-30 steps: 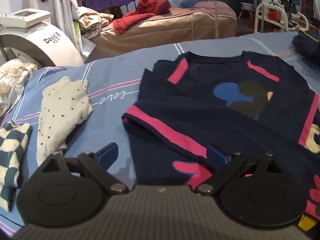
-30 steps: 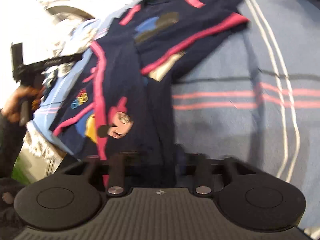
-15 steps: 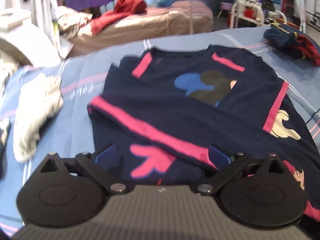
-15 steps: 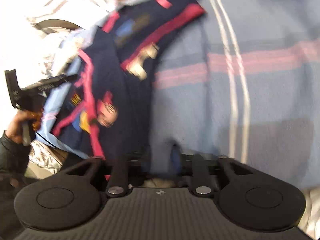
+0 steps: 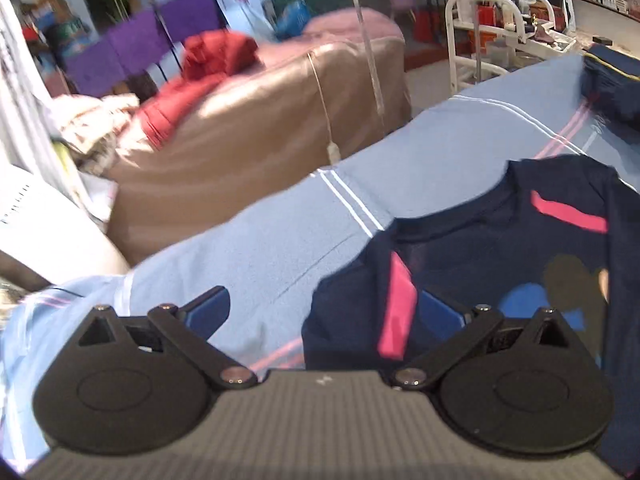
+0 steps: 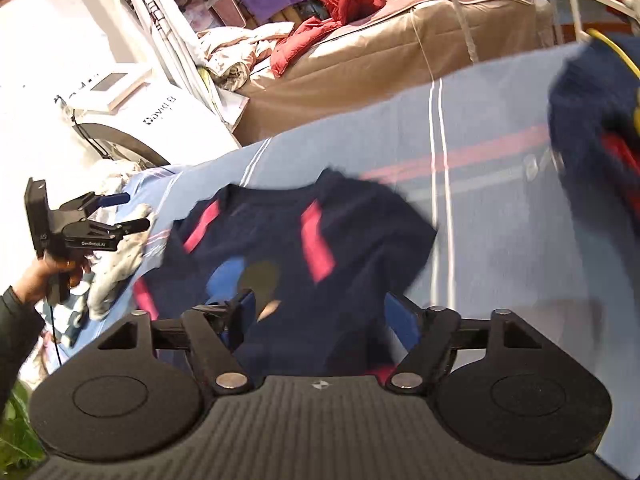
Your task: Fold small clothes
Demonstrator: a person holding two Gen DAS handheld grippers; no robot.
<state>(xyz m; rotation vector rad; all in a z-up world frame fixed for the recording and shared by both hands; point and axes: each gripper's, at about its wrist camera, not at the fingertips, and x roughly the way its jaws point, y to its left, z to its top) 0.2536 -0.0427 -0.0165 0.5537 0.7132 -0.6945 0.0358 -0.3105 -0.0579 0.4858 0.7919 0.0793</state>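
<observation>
Right gripper: jaws just opened wide, holding nothing, above the navy shirt. Left gripper: jaws just opened wide, empty, at the shirt's shoulder. Shirt: flat on blue striped bed sheet.

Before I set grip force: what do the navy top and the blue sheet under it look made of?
Navy top: looks like soft matte knit, probably cotton jersey; it drapes limply, with flat pink stripes. Blue sheet: looks like thin woven fabric, matte, with printed lines and shallow creases. The fibre can't be confirmed in either.
</observation>
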